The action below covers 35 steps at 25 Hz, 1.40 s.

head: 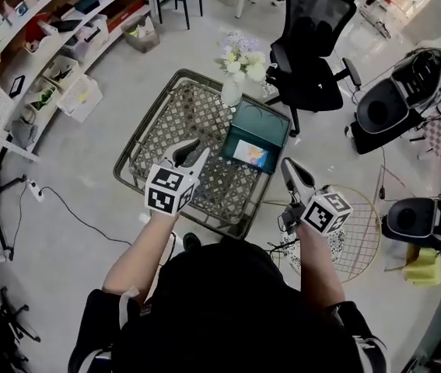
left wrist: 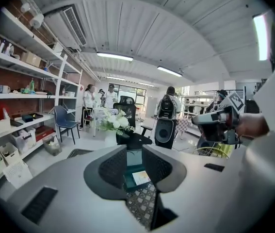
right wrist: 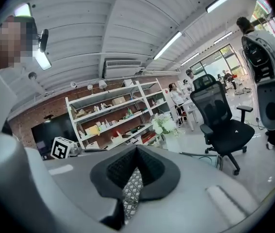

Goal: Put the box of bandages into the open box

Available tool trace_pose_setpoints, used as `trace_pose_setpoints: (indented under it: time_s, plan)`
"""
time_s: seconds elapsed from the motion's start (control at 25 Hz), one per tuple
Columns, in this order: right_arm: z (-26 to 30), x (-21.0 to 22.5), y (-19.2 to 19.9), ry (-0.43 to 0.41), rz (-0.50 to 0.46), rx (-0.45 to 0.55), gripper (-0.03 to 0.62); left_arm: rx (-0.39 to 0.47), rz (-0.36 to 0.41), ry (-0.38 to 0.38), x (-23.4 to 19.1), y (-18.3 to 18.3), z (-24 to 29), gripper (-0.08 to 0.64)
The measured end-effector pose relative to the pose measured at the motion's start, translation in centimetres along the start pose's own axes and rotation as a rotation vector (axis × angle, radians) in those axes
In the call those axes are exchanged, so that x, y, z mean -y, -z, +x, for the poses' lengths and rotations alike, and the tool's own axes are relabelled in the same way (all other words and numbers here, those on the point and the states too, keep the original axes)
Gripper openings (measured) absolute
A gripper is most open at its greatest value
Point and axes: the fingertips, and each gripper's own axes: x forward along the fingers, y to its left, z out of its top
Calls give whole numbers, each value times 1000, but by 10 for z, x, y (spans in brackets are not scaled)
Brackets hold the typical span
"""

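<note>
An open teal box (head: 259, 130) stands on the right part of a lattice-topped wire table (head: 166, 123). A small white box of bandages with a colourful print (head: 250, 155) lies inside it. My left gripper (head: 193, 154) hovers over the table just left of the teal box, open, with nothing between its fingers. In the left gripper view the teal box (left wrist: 130, 178) and the bandage box (left wrist: 141, 177) show through the gap of that gripper (left wrist: 135, 161). My right gripper (head: 290, 171) hangs off the table's right edge, shut and empty; in its own view its (right wrist: 133, 161) tips meet.
A vase of white flowers (head: 236, 72) stands at the table's far edge. A black office chair (head: 309, 53) is behind the table. A round wire table (head: 360, 239) sits at the right. Shelves and bins (head: 72, 92) line the left wall.
</note>
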Motion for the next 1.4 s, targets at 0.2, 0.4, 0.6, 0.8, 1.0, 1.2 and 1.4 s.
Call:
trace_pose_setpoints:
  time_s: [0.2, 0.4, 0.6, 0.8, 1.0, 1.2, 1.4]
  plan:
    - [4, -38, 3, -32, -37, -6, 9, 32, 9, -5, -6, -11, -35, 80]
    - [-7, -42, -12, -32, -100, 14, 9, 52, 7, -48, -17, -22, -59, 70]
    - [-14, -38, -42, -70, -109, 82, 9, 89, -4, -126, -25, -36, -85, 61]
    - [-25, -38, -64, -97, -135, 130, 9, 117, -29, -201, -28, -46, -106, 52]
    - [-45, -17, -68, -55, -175, 147, 9, 159, -18, -208, -18, -59, -108, 43]
    - [-59, 1, -65, -3, -198, 194, 9, 190, 16, -191, -3, -67, -100, 28]
    - [-65, 2, -63, -11, -209, 208, 8, 156, 15, -213, 3, -66, -89, 11]
